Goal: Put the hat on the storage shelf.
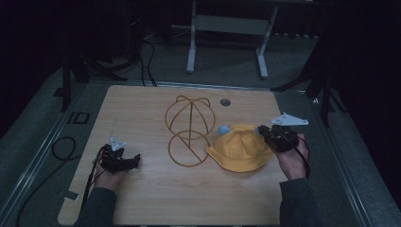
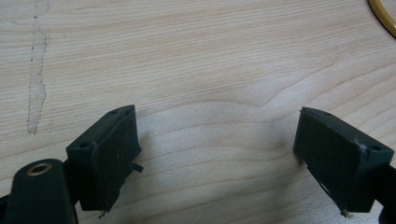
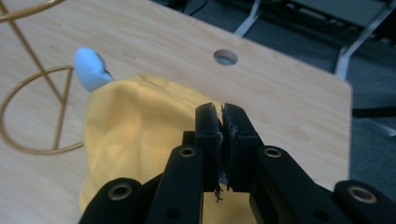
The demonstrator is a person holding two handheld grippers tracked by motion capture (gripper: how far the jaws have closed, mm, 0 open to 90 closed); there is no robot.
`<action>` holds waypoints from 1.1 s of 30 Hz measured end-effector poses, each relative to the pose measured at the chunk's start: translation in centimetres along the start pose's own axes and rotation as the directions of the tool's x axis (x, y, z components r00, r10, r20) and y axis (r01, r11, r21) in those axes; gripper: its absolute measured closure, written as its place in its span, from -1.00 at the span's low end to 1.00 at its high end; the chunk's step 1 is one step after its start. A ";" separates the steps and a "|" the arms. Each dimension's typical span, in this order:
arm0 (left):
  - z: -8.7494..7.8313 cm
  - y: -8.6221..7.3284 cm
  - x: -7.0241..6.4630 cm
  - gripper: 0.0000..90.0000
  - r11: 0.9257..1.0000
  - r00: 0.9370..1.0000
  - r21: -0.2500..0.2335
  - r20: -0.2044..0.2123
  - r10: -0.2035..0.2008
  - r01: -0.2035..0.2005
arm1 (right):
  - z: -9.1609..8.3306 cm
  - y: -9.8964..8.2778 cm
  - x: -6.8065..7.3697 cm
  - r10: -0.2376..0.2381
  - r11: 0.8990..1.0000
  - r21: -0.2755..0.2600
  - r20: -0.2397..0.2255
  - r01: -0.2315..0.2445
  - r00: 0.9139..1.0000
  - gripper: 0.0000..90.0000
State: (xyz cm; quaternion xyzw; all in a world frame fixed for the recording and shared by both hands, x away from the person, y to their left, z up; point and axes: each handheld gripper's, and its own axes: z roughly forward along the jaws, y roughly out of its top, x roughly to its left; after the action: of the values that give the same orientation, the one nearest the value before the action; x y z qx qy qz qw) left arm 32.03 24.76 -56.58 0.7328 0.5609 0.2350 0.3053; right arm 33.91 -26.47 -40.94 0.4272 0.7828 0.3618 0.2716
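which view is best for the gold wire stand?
The high view: the whole wire stand shows, dome and ring base, upright beside the yellow hat. The right gripper view catches part of its ring and stem; the left gripper view just a sliver of rim.

A yellow hat [image 1: 239, 147] with pale blue tips, a gold wire stand [image 1: 188, 128], a light wood-grain table [image 1: 142, 109].

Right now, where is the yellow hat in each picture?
High view: the yellow hat lies right of centre on the table, at the right gripper.
Left gripper view: not in it, just bare wood and a bit of the gold wire stand at the top right corner.
Right gripper view: the hat sits centre-left, behind the closed jaws.
Shared landmark: the gold wire stand.
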 end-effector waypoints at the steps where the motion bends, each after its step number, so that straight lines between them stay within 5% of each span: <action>1: 0.0 0.0 0.0 -0.68 1.000 1.000 0.000 0.000 -0.001 0.001 | -0.1 -0.2 0.0 0.000 1.000 0.004 -0.010 0.000 1.000 0.86; 7: 0.0 0.0 0.0 -0.68 1.000 1.000 0.000 0.000 -0.002 0.002 | -0.4 -0.6 -0.1 -0.042 0.999 0.032 -0.060 0.044 0.997 0.52; 16: 0.0 0.0 0.0 -0.68 1.000 1.000 0.000 0.000 -0.001 0.001 | 0.5 -0.1 0.1 -0.100 0.989 0.097 -0.106 0.111 0.989 0.27; 21: 0.0 0.0 0.0 -0.68 1.000 1.000 0.001 0.001 -0.002 0.002 | 1.4 0.2 0.5 -0.156 0.971 0.161 -0.115 0.174 0.981 0.06; 33: 0.0 0.0 0.0 -0.68 1.000 1.000 0.000 0.000 0.000 0.000 | 2.8 1.5 0.5 -0.207 0.942 0.239 -0.135 0.235 0.969 -0.13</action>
State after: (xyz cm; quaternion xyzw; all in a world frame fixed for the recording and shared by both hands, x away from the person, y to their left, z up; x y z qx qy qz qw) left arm 32.04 24.75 -56.58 0.7328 0.5608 0.2350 0.3053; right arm 36.44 -24.56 -41.47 0.3475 0.8791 0.2487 0.2109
